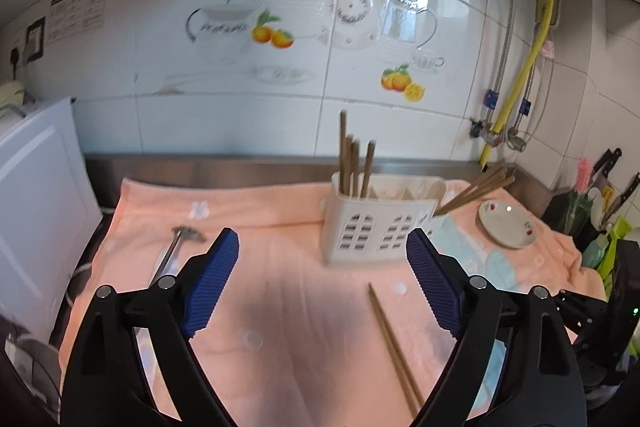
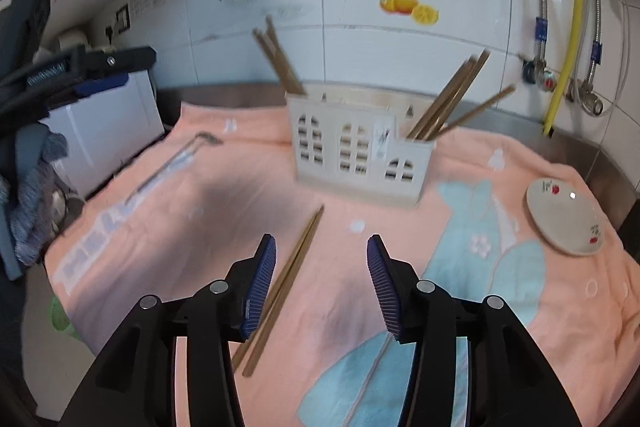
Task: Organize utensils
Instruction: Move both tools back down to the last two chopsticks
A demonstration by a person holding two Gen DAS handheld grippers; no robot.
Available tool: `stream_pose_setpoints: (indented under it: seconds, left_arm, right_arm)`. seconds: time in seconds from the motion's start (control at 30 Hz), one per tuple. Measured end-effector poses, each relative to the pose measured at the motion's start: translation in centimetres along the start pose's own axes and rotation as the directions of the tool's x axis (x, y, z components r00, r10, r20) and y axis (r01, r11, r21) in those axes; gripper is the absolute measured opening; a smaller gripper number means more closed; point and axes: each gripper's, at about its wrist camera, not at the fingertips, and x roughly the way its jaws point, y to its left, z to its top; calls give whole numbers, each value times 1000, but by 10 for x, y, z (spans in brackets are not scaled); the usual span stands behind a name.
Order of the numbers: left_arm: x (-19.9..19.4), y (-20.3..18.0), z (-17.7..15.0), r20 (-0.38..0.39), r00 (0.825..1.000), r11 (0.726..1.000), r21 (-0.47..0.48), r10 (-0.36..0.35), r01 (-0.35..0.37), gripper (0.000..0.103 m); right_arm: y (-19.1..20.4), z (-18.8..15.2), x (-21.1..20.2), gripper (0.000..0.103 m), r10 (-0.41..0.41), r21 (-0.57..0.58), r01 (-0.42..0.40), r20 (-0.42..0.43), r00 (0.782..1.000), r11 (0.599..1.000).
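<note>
Sitting on the pink towel (image 2: 460, 163) is a white chopstick holder (image 2: 352, 155) — brown chopsticks (image 2: 444, 107) stick out of both ends. A loose pair of chopsticks (image 2: 296, 263) lies in front of the holder, just beside the right gripper (image 2: 322, 287), whose jaws are wide and hold nothing. The left gripper (image 1: 322, 283) is wide too — nothing in it. A little plate (image 2: 564, 223) sits right of the holder, a metal whisk (image 1: 176, 247) to its left.

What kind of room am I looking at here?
Most likely a home kitchen counter. A white utensil caddy holds chopsticks, a small plate sits on a peach towel, the tiled wall has teapot and orange decals, and knives stand at the far right.
</note>
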Motion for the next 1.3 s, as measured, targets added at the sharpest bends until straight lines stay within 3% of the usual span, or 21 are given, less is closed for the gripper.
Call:
stream_pose_setpoints:
  seconds: [0.27, 0.5, 0.9, 1.3]
  left_arm:
    - [-11, 15, -39, -24, 998, 998, -26, 52, -53, 90]
    - [-18, 32, -63, -49, 996, 995, -55, 80, -83, 91]
    - [-28, 52, -87, -72, 993, 989, -110, 95, -102, 91]
    - [-26, 56, -100, -99, 991, 986, -136, 87, -100, 91]
  right_arm:
    - [22, -40, 29, 45, 29, 33, -27, -81, 996, 999]
    - [30, -60, 56, 32, 47, 82, -34, -156, 987, 996]
    - [39, -69, 80, 15, 36, 102, -15, -216, 976, 995]
    - [44, -74, 88, 12, -5, 79, 23, -226, 974, 997]
